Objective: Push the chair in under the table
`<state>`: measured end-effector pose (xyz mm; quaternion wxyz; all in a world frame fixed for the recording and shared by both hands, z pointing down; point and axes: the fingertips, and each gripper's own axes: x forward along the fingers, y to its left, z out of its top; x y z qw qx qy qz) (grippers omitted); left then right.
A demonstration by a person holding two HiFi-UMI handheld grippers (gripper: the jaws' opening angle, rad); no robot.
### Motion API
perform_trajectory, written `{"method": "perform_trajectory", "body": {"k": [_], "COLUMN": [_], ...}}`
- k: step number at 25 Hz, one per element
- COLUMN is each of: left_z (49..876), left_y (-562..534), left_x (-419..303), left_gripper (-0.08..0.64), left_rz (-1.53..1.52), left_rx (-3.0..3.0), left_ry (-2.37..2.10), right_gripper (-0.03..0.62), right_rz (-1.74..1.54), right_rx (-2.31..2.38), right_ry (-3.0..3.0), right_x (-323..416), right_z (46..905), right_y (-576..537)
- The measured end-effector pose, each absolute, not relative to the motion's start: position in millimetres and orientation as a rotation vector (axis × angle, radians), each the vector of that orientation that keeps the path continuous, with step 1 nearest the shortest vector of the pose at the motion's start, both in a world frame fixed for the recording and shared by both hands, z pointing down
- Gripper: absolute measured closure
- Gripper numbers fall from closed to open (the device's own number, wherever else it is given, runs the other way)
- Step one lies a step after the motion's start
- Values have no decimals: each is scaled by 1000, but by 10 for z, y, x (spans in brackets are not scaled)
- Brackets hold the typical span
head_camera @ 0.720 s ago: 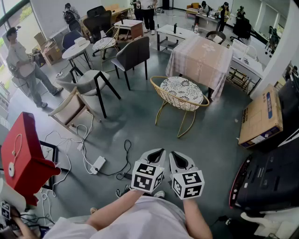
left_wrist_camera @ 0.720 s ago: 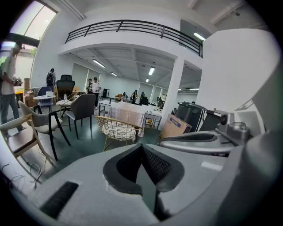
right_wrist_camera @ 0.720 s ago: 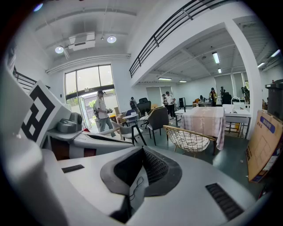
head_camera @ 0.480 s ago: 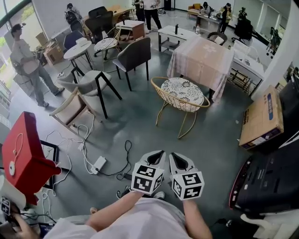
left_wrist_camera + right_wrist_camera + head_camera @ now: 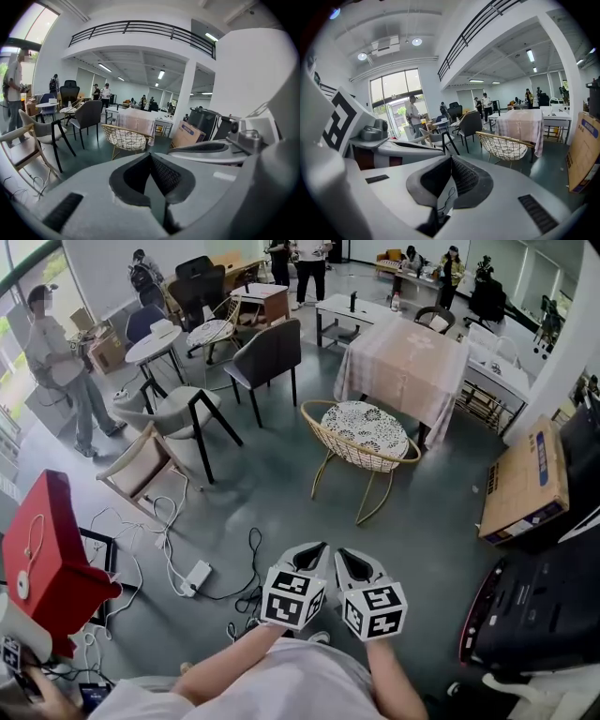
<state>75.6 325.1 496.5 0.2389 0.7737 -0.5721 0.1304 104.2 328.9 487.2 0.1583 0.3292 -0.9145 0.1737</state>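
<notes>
A gold wire chair with a white patterned cushion stands on the grey floor, just in front of a table draped in a pale checked cloth. The same chair and table show in the left gripper view, and the chair and table in the right gripper view. My left gripper and right gripper are held side by side near my body, well short of the chair. Both are shut with nothing between the jaws.
Grey chairs and a wooden chair stand to the left, near a small round table. Cables and a power strip lie on the floor. A cardboard box and black equipment sit at right. People stand around the room.
The view has shifted slightly; the chair and table sit marginally lower and nearer in the frame. Both grippers stay shut and side by side.
</notes>
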Motion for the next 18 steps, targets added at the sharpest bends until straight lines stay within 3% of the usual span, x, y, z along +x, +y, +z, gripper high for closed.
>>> {"method": "perform_trajectory", "body": {"k": [18], "left_z": [5057], "left_y": [2218], "left_x": [327], "left_gripper": [555], "left_rz": [365], "left_rx": [2163], "left_ry": [-1465], "right_gripper": [589], "right_rz": [509], "right_rx": [1012], "right_ry": [-2539], "right_x": [598], "right_z": [4999], "right_y": [2298]}}
